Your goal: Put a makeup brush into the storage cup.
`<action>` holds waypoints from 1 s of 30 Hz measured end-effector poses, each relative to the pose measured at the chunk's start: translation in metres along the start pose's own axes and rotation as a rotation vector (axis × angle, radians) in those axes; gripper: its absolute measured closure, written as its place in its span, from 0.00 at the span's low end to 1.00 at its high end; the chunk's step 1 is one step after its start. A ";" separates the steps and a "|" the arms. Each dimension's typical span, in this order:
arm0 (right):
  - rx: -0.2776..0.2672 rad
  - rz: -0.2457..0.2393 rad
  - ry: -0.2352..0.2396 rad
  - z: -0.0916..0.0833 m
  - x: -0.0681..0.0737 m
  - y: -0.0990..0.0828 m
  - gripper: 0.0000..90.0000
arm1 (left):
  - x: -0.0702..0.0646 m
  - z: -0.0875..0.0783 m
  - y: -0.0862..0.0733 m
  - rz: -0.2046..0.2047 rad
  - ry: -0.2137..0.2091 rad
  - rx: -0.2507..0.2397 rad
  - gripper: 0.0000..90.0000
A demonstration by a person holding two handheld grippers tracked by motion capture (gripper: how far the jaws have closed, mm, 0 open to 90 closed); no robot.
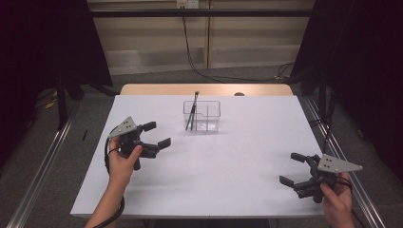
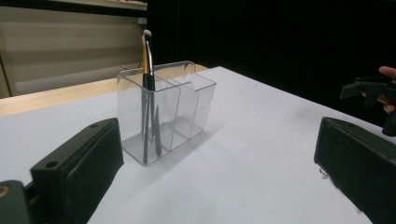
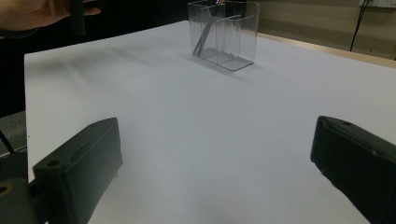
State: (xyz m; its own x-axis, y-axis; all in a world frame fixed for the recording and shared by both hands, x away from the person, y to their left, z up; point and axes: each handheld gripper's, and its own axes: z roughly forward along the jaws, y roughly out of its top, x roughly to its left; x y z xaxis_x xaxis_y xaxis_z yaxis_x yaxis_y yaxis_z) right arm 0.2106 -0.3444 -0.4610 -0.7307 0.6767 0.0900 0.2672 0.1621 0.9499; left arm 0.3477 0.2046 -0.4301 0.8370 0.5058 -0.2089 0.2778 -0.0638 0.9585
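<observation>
A clear plastic organiser with compartments stands on the white table toward the back middle. A dark brush with a gold ferrule leans upright in its left compartment. In the left gripper view the organiser stands close ahead with the brush poking out of it. My left gripper is open at the table's left, empty, a short way left of the organiser. My right gripper is open and empty at the front right, far from the organiser.
A wooden strip runs along the table's far edge, with a small dark thing on it. Metal rails flank the table on both sides. Cables lie on the floor behind.
</observation>
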 end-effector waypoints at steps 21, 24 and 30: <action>0.000 -0.001 0.002 0.001 0.000 0.000 0.02 | -0.001 -0.032 -0.015 0.045 0.013 0.020 0.01; 0.002 -0.001 0.003 0.001 0.000 0.000 0.02 | -0.001 -0.039 -0.017 0.048 0.022 0.026 0.01; 0.002 -0.003 0.003 0.002 0.000 0.001 0.02 | -0.002 -0.051 -0.023 0.056 0.028 0.032 0.01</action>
State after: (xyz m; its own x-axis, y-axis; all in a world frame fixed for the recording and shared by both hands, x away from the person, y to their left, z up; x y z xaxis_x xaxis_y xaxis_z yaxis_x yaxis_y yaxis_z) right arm 0.2120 -0.3423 -0.4609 -0.7334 0.6741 0.0878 0.2658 0.1655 0.9497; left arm 0.3163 0.2487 -0.4417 0.8380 0.5247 -0.1495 0.2467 -0.1200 0.9616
